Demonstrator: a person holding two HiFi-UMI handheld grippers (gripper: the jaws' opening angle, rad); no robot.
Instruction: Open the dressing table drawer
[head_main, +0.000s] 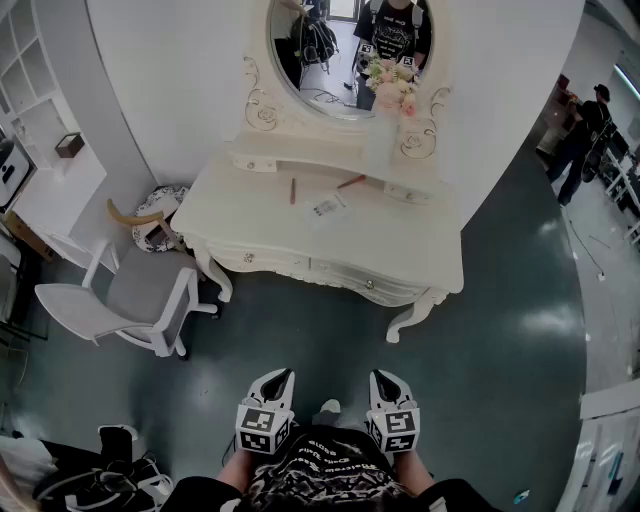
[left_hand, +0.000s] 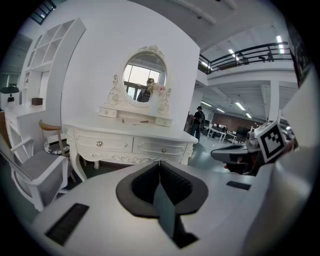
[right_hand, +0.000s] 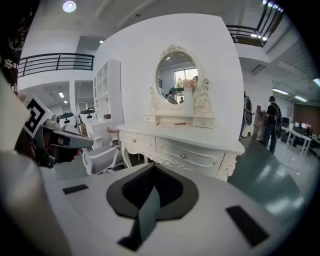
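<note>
A white dressing table (head_main: 250, 215) with an oval mirror (head_main: 340, 60) stands against the wall ahead. Two shut drawers run along its front: the left drawer (head_main: 262, 262) and the right drawer (head_main: 360, 282), each with a small metal knob. Both grippers hang low near my body, well short of the table and apart from it. My left gripper (head_main: 281, 375) is shut with nothing in it, its tips (left_hand: 159, 162) aimed between the drawers (left_hand: 162, 149). My right gripper (head_main: 382, 377) is also shut and empty, its tips (right_hand: 152, 165) aimed at the drawer fronts (right_hand: 187, 156).
A white armchair with a grey seat (head_main: 140, 300) stands left of the table, a cushioned stool (head_main: 155, 225) behind it. A flower vase (head_main: 385, 135), pencils and a paper (head_main: 325, 208) lie on the tabletop. White shelves line the left wall. A person (head_main: 585, 125) stands far right.
</note>
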